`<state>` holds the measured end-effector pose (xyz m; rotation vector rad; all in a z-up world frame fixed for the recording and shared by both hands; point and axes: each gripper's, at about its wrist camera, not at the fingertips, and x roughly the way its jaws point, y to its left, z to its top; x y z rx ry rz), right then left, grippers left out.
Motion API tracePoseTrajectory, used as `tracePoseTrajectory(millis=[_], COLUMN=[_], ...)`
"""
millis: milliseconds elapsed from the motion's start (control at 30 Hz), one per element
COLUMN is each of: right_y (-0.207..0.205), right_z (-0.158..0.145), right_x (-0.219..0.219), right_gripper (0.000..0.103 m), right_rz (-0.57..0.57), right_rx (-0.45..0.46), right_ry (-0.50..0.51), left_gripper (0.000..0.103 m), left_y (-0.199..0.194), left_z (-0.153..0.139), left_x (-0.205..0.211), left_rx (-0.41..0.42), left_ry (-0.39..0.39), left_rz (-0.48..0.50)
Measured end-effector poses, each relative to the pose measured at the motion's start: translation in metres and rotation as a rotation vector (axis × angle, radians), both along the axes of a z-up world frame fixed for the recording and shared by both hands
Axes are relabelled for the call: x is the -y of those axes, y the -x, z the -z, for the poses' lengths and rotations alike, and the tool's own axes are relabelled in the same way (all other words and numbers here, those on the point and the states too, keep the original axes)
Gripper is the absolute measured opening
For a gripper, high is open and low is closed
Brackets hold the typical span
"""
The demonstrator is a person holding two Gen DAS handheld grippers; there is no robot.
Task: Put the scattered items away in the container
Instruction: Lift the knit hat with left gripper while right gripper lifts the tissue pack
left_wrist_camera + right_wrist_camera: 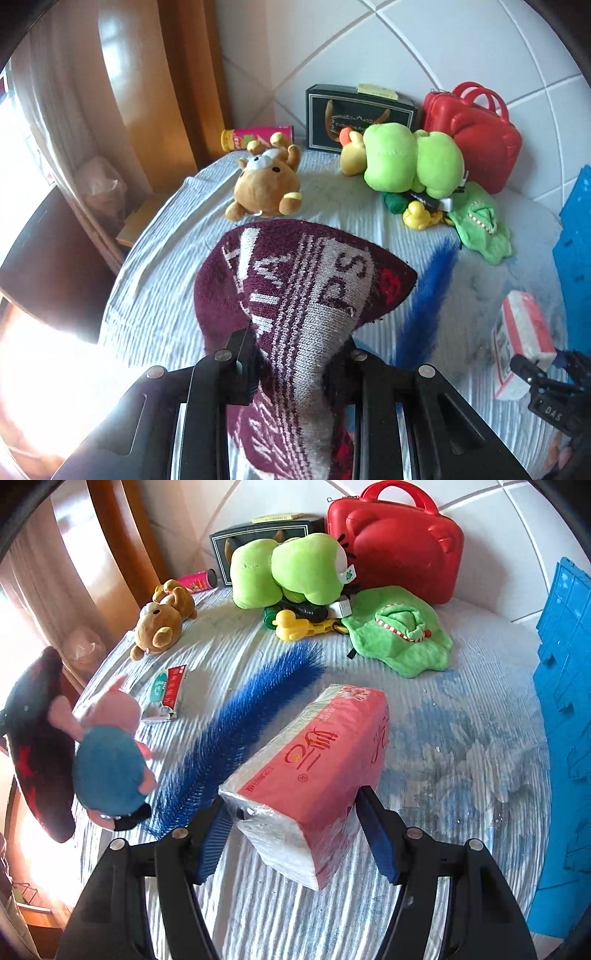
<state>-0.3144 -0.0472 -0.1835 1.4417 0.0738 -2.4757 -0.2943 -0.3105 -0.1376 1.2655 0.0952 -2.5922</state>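
My left gripper (295, 350) is shut on a maroon knit cloth with white lettering (306, 284), which bulges up above the bed and hides the fingertips. The same cloth (40, 746) hangs at the left edge of the right wrist view. My right gripper (295, 805) is shut on a pink pack of tissues (317, 768), its blue pads pressing both long sides, and the pack is held above the striped bed cover (443, 709). The blue crate (565, 738) stands at the right edge of the bed. In the left wrist view, the right gripper (543, 380) and its pack (524, 343) show at lower right.
On the cover lie a blue bristle brush (251, 716), a pink plush in a blue top (110, 760), a toothpaste tube (170, 694), a brown bear (162, 624), a green plush (295, 568), a green cloth toy (402, 631) and a yellow duck clip (291, 624). A red case (395, 542) and a dark box (354, 118) stand against the tiled wall.
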Motion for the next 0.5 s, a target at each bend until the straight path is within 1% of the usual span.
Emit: tracePoseTrajectory(millis=[100,167,233,333,500], right_y=[-0.004,-0.007,-0.010,-0.013,-0.018], right_z=[-0.004,-0.005,-0.004,-0.005,-0.022], right_x=[0.009,0.013,0.017,0.018,0.016], right_gripper=[0.065,0.065,0.065,0.065,0.065], right_rz=[-0.002,-0.002,-0.004,0.002,0.023], right_rx=[-0.009,-0.008,-0.004,-0.005,-0.046], right_ry=[-0.003,0.005,-0.001,-0.003,-0.004], left_gripper=[0.027,0.018,0.018,0.017,0.017], left_y=[0.002,0.003,0.005,0.003,0.000], left_z=[-0.012,-0.011,-0.007,-0.006,-0.015], left_x=[0.006,0.007,0.005,0.001,-0.014], left_rx=[-0.035,-0.033,-0.027,-0.029,-0.053], left_ry=[0.003,0.014,0.026,0.021,0.013], left_rz=[0.014,0.029,0.039,0.058,0.115])
